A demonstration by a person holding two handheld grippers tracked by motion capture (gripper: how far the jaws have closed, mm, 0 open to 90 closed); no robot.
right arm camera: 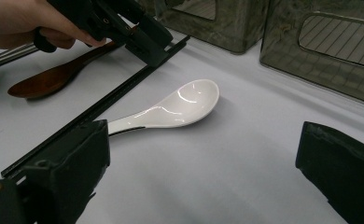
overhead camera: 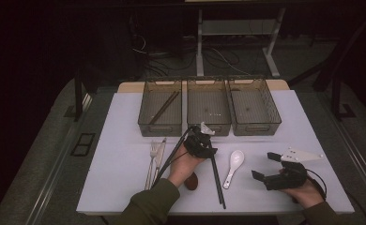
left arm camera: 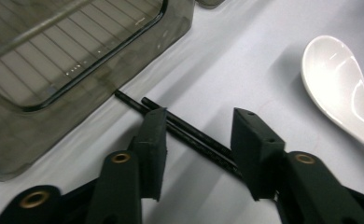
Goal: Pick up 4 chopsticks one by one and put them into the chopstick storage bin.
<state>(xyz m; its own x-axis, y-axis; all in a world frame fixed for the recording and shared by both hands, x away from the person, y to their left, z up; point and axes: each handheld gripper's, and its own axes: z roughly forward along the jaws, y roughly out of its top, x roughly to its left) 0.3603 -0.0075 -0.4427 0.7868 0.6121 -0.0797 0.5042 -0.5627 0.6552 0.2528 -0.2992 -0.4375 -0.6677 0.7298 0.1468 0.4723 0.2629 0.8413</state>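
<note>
My left gripper (overhead camera: 201, 140) hovers just in front of the middle bin (overhead camera: 208, 123), over the far end of a pair of black chopsticks (overhead camera: 216, 176). In the left gripper view its jaws (left arm camera: 199, 116) stand apart. The chopsticks (left arm camera: 194, 136) lie flat on the table between them, untouched by the pads. A white ceramic spoon (overhead camera: 234, 164) rests to the right of the chopsticks. My right gripper (overhead camera: 264, 165) sits low at the front right, wide open, with the spoon (right arm camera: 180, 105) ahead of its jaws (right arm camera: 203, 140) and nothing held.
Three clear bins line the back; the left bin (overhead camera: 160, 123) holds brown chopsticks (overhead camera: 164, 107), and the right bin (overhead camera: 252, 124) stands beside the middle one. A fork (overhead camera: 152, 157) and knife (overhead camera: 161, 150) lie at the left. A wooden spoon (overhead camera: 191, 180) lies under my left wrist.
</note>
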